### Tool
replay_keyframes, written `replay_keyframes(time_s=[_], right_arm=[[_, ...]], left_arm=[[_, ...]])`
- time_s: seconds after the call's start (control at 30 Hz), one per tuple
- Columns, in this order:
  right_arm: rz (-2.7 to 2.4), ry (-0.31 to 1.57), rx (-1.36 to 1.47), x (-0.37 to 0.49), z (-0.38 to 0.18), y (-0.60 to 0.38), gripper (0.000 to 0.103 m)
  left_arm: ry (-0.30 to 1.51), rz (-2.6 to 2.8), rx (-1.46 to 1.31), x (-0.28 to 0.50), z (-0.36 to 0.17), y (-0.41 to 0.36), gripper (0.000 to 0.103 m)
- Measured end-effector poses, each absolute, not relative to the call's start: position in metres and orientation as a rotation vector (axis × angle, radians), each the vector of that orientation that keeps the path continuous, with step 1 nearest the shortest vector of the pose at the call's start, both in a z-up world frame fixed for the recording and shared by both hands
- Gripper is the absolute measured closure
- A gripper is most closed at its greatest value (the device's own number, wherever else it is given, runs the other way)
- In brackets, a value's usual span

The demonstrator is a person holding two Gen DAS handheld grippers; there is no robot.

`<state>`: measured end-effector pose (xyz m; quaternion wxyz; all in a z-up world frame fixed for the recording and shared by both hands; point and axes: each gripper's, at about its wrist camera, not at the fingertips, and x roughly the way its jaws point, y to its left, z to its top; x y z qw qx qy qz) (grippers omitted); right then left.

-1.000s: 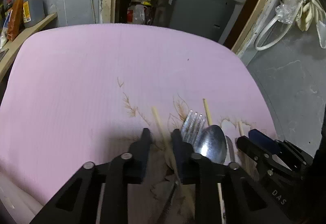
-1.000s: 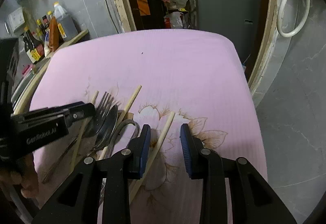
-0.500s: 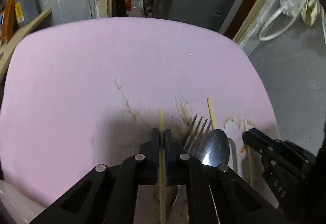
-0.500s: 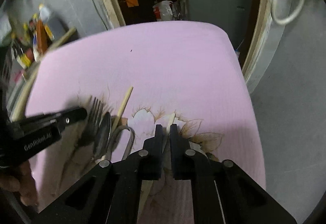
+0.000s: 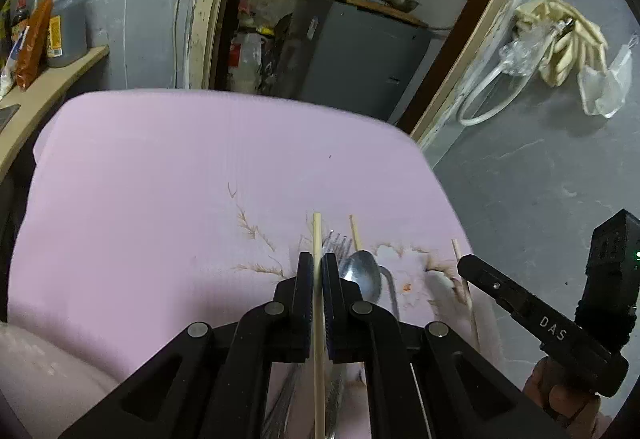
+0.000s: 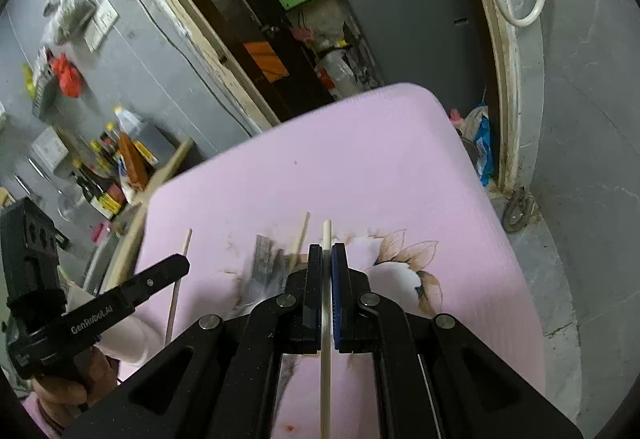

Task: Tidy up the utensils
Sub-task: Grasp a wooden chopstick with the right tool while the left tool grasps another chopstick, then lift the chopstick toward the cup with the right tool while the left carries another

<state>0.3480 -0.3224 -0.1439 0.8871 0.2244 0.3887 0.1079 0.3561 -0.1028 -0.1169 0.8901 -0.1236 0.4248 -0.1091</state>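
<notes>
Tongs on both sides are clamped, each on one chopstick. Left tongs (image 5: 317, 279) pinch a pale chopstick (image 5: 317, 235) between nearly closed pads, its tip projecting ahead and its tail running back under the frame. Right tongs (image 6: 327, 271) grip a second chopstick (image 6: 326, 235) the same way.

Beyond the left tongs, a fork (image 5: 335, 242) and spoon (image 5: 365, 275) lie together on the pink worktop (image 5: 160, 179), with a third chopstick (image 5: 355, 235) just beside them. A fourth chopstick (image 5: 464, 279) lies further right, close to the right tongs as seen from the left wrist.

Risks, as judged: each stick is held on a narrow line near one end, so it could pivot or slip between the pads if swung quickly. Both hands work close together; the projecting tips could cross or knock the fork and spoon out of place. No holder or tray is visible, so the destination cannot be confirmed.
</notes>
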Motion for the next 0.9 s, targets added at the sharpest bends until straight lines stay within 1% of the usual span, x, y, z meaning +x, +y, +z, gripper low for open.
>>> replay_keyframes(time_s=[0.23, 0.47, 0.73, 0.9], right_arm=[[0.235, 0.691, 0.510, 0.317, -0.121, -0.326, 0.099], [0.256, 0.573, 0.511, 0.299, -0.074, -0.310, 0.099], [0.325, 0.474, 0.523, 0.289, -0.029, -0.269, 0.099], [0.380, 0.410, 0.523, 0.291, -0.011, -0.230, 0.099]], left_arm=[[0.809, -0.265, -0.266, 0.328, -0.084, -0.094, 0.098], [0.702, -0.288, -0.283, 0.303, -0.042, -0.076, 0.098], [0.580, -0.269, -0.290, 0.279, 0.010, -0.030, 0.098], [0.527, -0.216, -0.283, 0.265, 0.030, 0.008, 0.098]])
